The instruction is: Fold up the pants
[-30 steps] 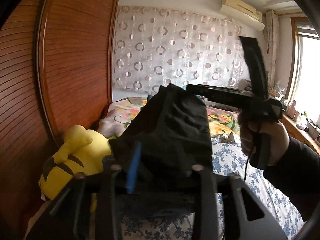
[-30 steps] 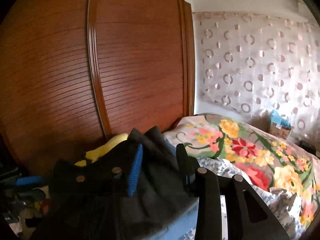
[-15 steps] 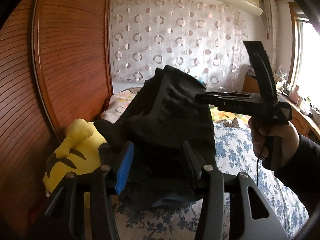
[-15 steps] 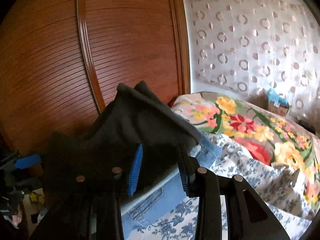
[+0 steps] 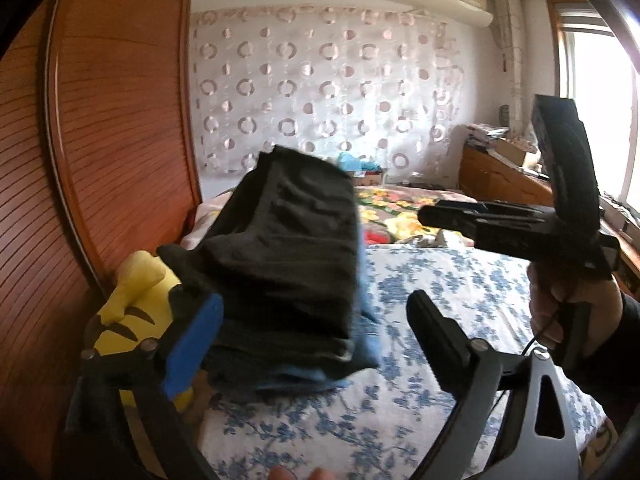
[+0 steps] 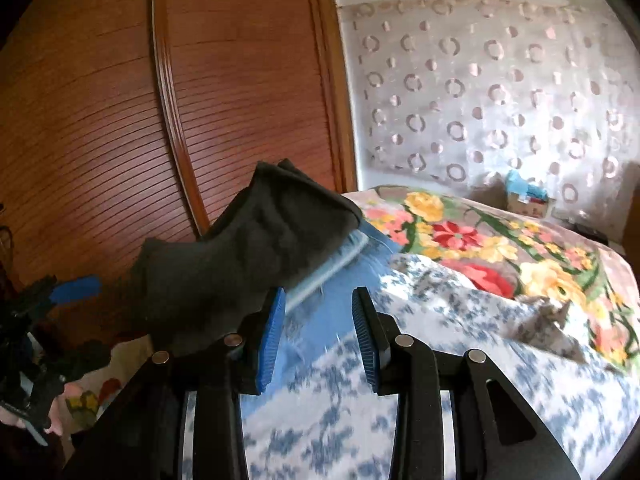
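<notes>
Two grippers over the bed (image 5: pixel 460 280) here. Left gripper (image 5: pixel 316 320) has its jaws swinging wide open, and the folded black pants (image 5: pixel 288 248) sit just ahead between the fingers, with neither pad pressing them. The pants lie on top of folded blue jeans (image 5: pixel 364 344) on the blue-flowered sheet, next to a yellow plush toy (image 5: pixel 128 320) by the wooden wardrobe (image 5: pixel 100 140). Right gripper (image 6: pixel 320 336) is partly open with nothing between its pads, the pants just up and left of its left fingertip.
</notes>
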Demonstrator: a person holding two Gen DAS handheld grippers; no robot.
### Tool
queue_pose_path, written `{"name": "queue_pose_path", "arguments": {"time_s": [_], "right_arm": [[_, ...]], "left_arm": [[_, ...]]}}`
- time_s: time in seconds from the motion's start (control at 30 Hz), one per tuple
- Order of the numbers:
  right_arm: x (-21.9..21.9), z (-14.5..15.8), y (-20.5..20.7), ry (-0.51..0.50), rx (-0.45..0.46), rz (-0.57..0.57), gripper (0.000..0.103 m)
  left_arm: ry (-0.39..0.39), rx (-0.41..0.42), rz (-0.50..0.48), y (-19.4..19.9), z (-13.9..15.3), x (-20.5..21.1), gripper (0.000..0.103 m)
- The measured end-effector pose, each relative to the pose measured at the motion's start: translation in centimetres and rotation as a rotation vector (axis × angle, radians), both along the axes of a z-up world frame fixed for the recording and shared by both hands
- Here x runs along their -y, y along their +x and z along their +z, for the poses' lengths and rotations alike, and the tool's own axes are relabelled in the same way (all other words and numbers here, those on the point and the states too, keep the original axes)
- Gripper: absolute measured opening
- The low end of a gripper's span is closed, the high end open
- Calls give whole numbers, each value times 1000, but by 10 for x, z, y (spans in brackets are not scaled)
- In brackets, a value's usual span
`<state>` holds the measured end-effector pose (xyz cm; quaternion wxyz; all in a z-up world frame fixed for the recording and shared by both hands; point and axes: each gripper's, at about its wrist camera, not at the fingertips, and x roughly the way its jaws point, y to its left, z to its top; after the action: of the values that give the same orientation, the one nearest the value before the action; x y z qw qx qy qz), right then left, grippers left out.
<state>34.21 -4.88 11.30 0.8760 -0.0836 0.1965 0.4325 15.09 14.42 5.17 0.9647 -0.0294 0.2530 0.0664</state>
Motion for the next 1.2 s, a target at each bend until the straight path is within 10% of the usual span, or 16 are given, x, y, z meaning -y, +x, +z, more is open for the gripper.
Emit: {"name": "queue_pose_path", "arguments": {"time_s": [0.73, 1.2], "right_arm": [[136, 28, -214, 82, 134, -393, 55], [146, 22, -336, 127, 151, -609, 68]], "left_arm": [[3, 95, -164, -44, 48, 101, 96], [40, 116, -175, -94, 56, 147, 96]]}}
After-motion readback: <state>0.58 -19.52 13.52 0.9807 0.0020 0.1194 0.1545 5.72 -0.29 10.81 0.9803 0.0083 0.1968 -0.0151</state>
